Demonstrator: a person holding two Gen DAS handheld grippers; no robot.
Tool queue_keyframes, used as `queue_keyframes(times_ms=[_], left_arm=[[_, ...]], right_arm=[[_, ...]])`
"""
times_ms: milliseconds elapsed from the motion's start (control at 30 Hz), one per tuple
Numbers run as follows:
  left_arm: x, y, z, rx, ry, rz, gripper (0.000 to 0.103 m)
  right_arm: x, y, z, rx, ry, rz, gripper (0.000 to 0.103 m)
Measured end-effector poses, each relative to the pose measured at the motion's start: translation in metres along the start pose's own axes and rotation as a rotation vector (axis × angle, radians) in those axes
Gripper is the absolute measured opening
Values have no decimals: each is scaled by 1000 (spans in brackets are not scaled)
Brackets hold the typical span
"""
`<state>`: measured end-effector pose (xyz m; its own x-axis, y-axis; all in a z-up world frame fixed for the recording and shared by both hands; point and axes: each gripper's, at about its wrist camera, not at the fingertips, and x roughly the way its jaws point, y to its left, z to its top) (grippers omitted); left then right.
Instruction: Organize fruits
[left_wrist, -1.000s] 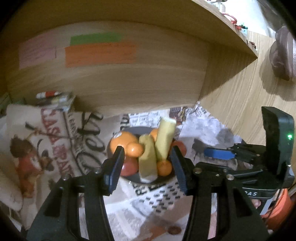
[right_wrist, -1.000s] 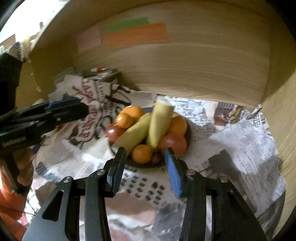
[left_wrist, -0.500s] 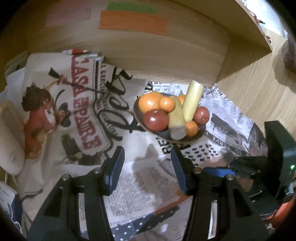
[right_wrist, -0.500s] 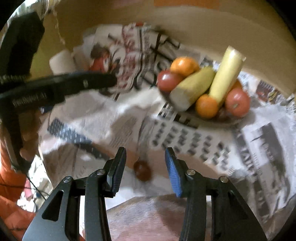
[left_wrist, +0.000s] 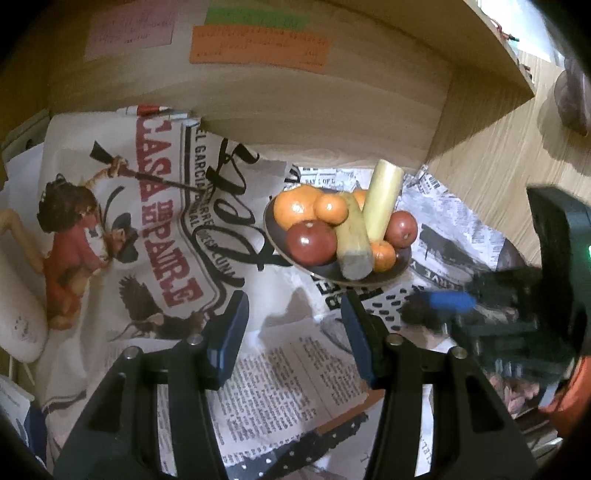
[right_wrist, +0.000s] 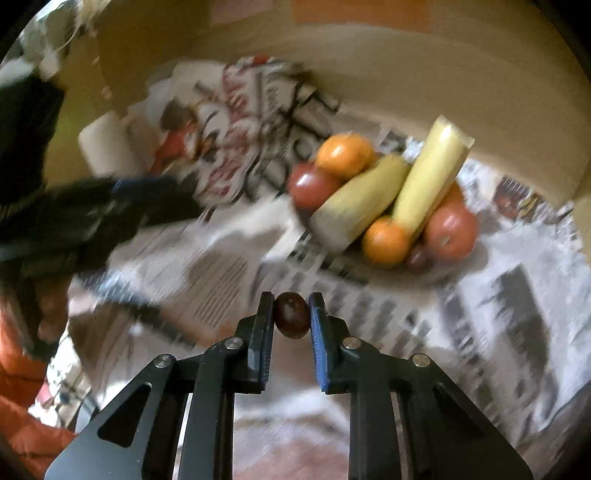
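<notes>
A dark bowl (left_wrist: 400, 266) holds oranges, red apples and two pale yellow banana-like pieces; it sits on newspaper below a wooden shelf and also shows in the right wrist view (right_wrist: 443, 271). My right gripper (right_wrist: 291, 314) is shut on a small dark red-brown fruit (right_wrist: 291, 314), held just in front of the bowl. My left gripper (left_wrist: 293, 323) is open and empty, a little short of the bowl and to its left. The right gripper appears blurred at the right of the left wrist view (left_wrist: 447, 302). The left gripper appears blurred at the left of the right wrist view (right_wrist: 122, 206).
Newspaper sheets (left_wrist: 155, 229) cover the surface. A wooden shelf front with pink, green and orange paper notes (left_wrist: 258, 50) rises behind the bowl. A wooden side wall (left_wrist: 491, 166) stands at the right. A pale roll (left_wrist: 18, 295) lies at the far left.
The right gripper has closed on the small dark fruit that lay on the surface between its fingers. The left gripper has drawn slightly closer to the bowl.
</notes>
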<state>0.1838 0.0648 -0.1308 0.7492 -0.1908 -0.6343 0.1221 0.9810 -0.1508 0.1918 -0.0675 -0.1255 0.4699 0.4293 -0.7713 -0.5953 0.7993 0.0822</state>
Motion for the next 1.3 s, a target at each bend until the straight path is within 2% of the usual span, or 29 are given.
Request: queue_keyframes(times_ms=[133, 300, 433, 533, 600, 733, 933, 1067, 1300], left_arm=[[0, 2, 5, -1, -15, -10, 52], [6, 2, 10, 12, -17, -1, 52], [11, 3, 12, 20, -12, 2, 52], [16, 4, 12, 20, -4, -3, 52], [17, 4, 13, 19, -3, -4, 52], [12, 2, 16, 14, -21, -3, 52], [-17, -10, 29, 19, -109, 12, 52], [-48, -26, 37, 35, -206, 30, 52], [-106, -51, 40, 72, -355, 64, 52]], right_arm=[[8, -22, 24, 26, -48, -88, 18], [32, -32, 43, 20, -42, -123, 18], [38, -31, 45, -1, -60, -151, 18], [37, -34, 45, 2, -56, -166, 27], [36, -36, 45, 21, -47, -135, 39], [27, -34, 44, 37, -70, -122, 41], [-31, -21, 43, 63, -214, -112, 41], [-83, -8, 37, 62, -343, -124, 41], [-151, 10, 20, 70, -501, -133, 41]])
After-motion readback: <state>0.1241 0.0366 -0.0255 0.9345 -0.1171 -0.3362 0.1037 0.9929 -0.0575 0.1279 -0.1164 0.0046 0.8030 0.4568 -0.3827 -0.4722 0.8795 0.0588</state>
